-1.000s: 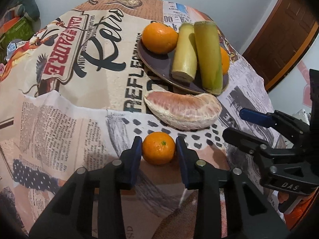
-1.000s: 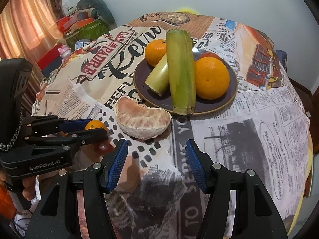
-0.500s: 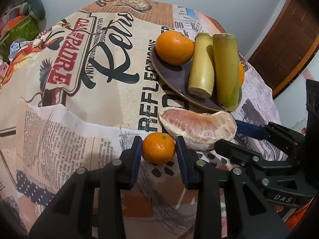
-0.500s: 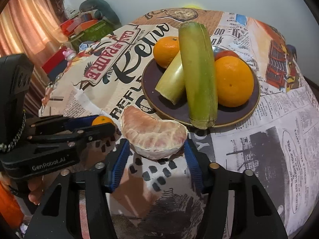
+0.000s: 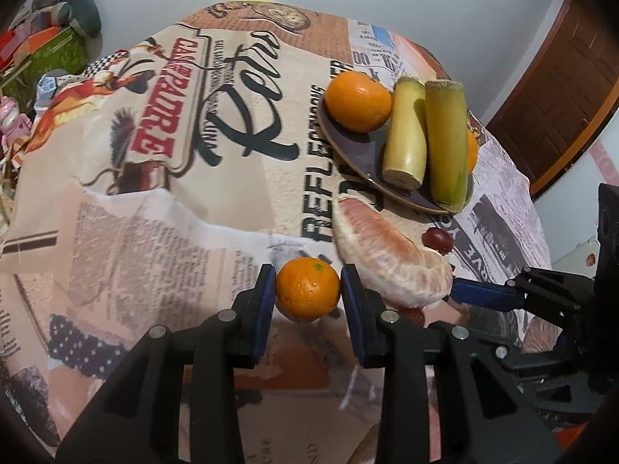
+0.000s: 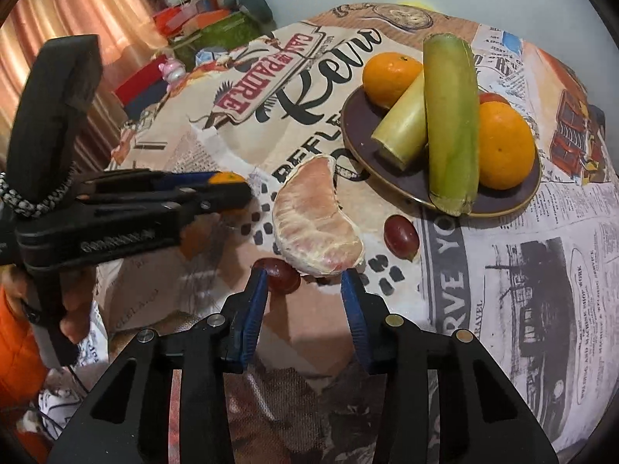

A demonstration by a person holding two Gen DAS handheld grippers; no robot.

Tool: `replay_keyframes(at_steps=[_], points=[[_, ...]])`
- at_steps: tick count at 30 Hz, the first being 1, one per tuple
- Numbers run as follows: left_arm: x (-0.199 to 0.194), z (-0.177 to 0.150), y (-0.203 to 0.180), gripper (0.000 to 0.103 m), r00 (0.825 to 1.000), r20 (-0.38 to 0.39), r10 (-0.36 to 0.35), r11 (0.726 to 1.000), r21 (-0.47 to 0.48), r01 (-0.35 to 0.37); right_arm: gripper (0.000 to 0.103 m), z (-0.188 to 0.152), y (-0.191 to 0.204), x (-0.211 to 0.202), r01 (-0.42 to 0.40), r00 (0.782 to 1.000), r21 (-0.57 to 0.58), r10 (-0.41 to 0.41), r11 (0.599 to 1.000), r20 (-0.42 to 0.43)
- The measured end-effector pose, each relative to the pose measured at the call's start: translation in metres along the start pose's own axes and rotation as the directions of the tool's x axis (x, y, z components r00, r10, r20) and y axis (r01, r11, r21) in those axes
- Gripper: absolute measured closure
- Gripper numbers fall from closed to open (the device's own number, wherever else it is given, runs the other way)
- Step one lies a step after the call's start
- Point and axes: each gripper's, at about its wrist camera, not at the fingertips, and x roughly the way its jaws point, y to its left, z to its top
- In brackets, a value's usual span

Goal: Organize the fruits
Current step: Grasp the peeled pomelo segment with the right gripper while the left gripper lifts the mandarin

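Observation:
My left gripper (image 5: 308,290) is shut on a small mandarin (image 5: 308,288) and holds it above the cloth; the mandarin's top shows in the right wrist view (image 6: 226,178). My right gripper (image 6: 305,290) is closed on the near end of a peeled pomelo segment (image 6: 319,224), which is tilted and lifted; it also shows in the left wrist view (image 5: 387,259). A dark plate (image 6: 361,123) holds two oranges (image 6: 503,145) and two green-yellow stalks (image 6: 450,123). Two red grapes (image 6: 400,234) lie on the cloth near the segment.
A printed newspaper-style cloth (image 5: 162,178) covers the round table. Clutter of boxes and toys (image 6: 201,31) lies beyond the table's far left edge. A wooden door (image 5: 557,77) stands at the right. The table edge is close below both grippers.
Both grippers moved forward toward the plate. The right gripper closed on the pomelo segment and lifted it, uncovering two grapes. The left gripper kept its mandarin.

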Motion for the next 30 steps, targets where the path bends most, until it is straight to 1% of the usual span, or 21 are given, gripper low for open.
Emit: replay_keyframes(at_steps=[2, 5, 8, 10, 12, 15, 19, 21, 23, 26, 30], points=[[-0.004, -0.002, 0.004, 0.069, 1.000, 0.006, 0.004, 1.000, -0.004, -0.004, 0.066, 0.002, -0.001, -0.005, 0.004, 1.000, 0.004, -0.004, 1.000, 0.019], [-0.010, -0.003, 0.010, 0.069, 1.000, 0.016, 0.013, 1.000, -0.007, -0.013, 0.066, 0.011, -0.001, -0.014, 0.034, 0.998, 0.002, -0.034, 0.999, 0.053], [-0.014, -0.004, 0.014, 0.069, 1.000, 0.026, 0.011, 1.000, -0.011, -0.011, 0.066, 0.024, -0.001, -0.011, 0.050, 0.997, -0.004, -0.050, 0.999, 0.057], [-0.016, -0.004, 0.015, 0.069, 0.999, 0.032, 0.011, 1.000, -0.010, -0.011, 0.063, 0.030, 0.000, -0.005, 0.056, 0.997, -0.006, -0.056, 0.998, 0.048], [-0.017, -0.004, 0.015, 0.069, 0.999, 0.036, 0.011, 1.000, -0.005, -0.011, 0.058, 0.035, 0.000, 0.006, 0.052, 0.998, -0.008, -0.051, 0.999, 0.027], [-0.017, -0.005, 0.015, 0.069, 0.999, 0.037, 0.011, 1.000, 0.001, -0.011, 0.057, 0.041, 0.002, 0.022, 0.039, 0.999, -0.012, -0.040, 0.999, -0.011], [-0.014, -0.006, 0.017, 0.069, 0.999, 0.032, 0.009, 1.000, 0.004, -0.009, 0.057, 0.043, 0.001, 0.039, 0.057, 0.997, -0.020, -0.058, 0.998, -0.049], [-0.012, -0.006, 0.018, 0.069, 1.000, 0.030, 0.010, 1.000, 0.004, -0.010, 0.057, 0.042, 0.000, 0.045, 0.047, 0.997, -0.013, -0.048, 0.999, -0.060], [-0.010, -0.006, 0.019, 0.069, 1.000, 0.025, 0.010, 1.000, 0.000, -0.010, 0.054, 0.042, 0.003, 0.047, 0.049, 0.997, -0.030, -0.050, 0.998, -0.052], [-0.007, -0.006, 0.020, 0.069, 1.000, 0.022, 0.011, 1.000, -0.003, -0.011, 0.060, 0.041, 0.007, 0.047, 0.076, 0.996, -0.065, -0.079, 0.995, -0.048], [-0.008, -0.004, 0.019, 0.069, 1.000, 0.027, 0.012, 1.000, -0.005, -0.012, 0.061, 0.040, 0.004, 0.042, 0.070, 0.997, -0.047, -0.071, 0.996, -0.031]])
